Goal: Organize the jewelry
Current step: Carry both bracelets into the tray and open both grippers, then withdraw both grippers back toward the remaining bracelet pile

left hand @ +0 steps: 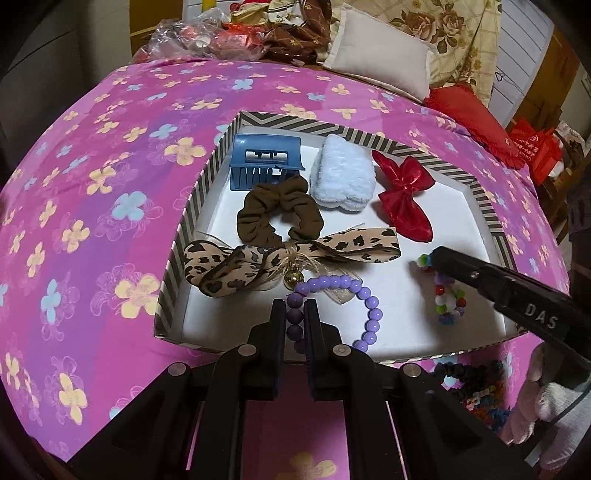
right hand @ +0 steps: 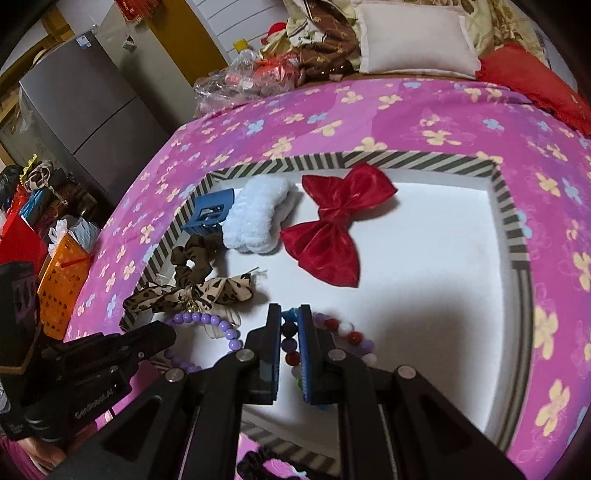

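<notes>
A white tray with a striped rim [left hand: 192, 206] [right hand: 517, 236] lies on the pink floral bedspread. My left gripper [left hand: 295, 314] is shut on a purple bead bracelet [left hand: 369, 314] at the tray's front; the bracelet also shows in the right wrist view [right hand: 221, 326]. My right gripper [right hand: 290, 325] is shut on a multicoloured bead bracelet [right hand: 351, 336] [left hand: 448, 299] at the tray's front right. The right gripper also shows in the left wrist view [left hand: 436, 260]. In the tray lie a leopard bow [left hand: 258, 258], brown scrunchie [left hand: 277, 214], blue claw clip [left hand: 264, 160], light blue fluffy band [left hand: 341, 175] and red bow [left hand: 406, 192].
A dark beaded item [left hand: 469, 380] lies on the bedspread in front of the tray. Pillows [left hand: 380, 55], a red cushion [left hand: 469, 110] and plastic bags [left hand: 192, 33] sit at the bed's far end. An orange basket [right hand: 62, 273] stands beside the bed on the left.
</notes>
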`<state>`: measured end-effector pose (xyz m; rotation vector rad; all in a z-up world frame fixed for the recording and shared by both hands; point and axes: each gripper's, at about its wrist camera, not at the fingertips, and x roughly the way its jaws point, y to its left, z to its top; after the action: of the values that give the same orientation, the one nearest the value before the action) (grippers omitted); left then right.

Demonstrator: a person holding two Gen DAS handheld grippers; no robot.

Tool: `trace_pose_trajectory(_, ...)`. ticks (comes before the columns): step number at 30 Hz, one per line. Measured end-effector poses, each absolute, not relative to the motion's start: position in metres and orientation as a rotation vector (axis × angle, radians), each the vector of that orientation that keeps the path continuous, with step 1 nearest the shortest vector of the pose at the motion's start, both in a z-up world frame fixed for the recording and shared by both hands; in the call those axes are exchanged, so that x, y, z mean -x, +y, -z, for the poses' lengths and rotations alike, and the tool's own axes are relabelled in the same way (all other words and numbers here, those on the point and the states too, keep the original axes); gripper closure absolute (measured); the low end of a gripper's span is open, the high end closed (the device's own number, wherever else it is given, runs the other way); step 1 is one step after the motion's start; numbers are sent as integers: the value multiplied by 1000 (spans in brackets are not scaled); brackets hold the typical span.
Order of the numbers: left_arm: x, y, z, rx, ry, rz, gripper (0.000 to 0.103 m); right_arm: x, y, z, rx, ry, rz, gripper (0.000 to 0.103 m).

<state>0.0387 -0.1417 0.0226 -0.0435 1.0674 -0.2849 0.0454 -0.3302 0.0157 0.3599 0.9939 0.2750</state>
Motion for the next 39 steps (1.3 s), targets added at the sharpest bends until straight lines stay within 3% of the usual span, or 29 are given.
trace_pose_trajectory(9,-37,-145,-23,15,1051,277,97,-47,-323,-7,-406,1015,-294,94)
trace_pose_trajectory(13,-34,-148,-24,1,1034,268,97,-42,-330,-6,-453,1014,-290,81)
trace_pose_trajectory(18,-31,-147,-28,18,1026,260,97,-28,-339,-15,-483,979,-300,75)
trace_pose_trajectory(22,-26,-147,-34,22,1019,267,83,-15,-345,-23,-504,954,-300,57)
trace_pose_trajectory(26,-17,-146,-43,17,988,265,74,-3,-348,-29,-501,942,-290,55)
trace_pose_trajectory(28,-14,-146,-47,23,980,269,72,5,-350,-33,-494,934,-276,49)
trace_pose_trajectory(31,-6,-146,-52,21,966,268,71,18,-352,-41,-469,910,-254,43)
trace_pose_trajectory(39,12,-146,-59,31,953,267,70,53,-353,-57,-405,868,-204,40)
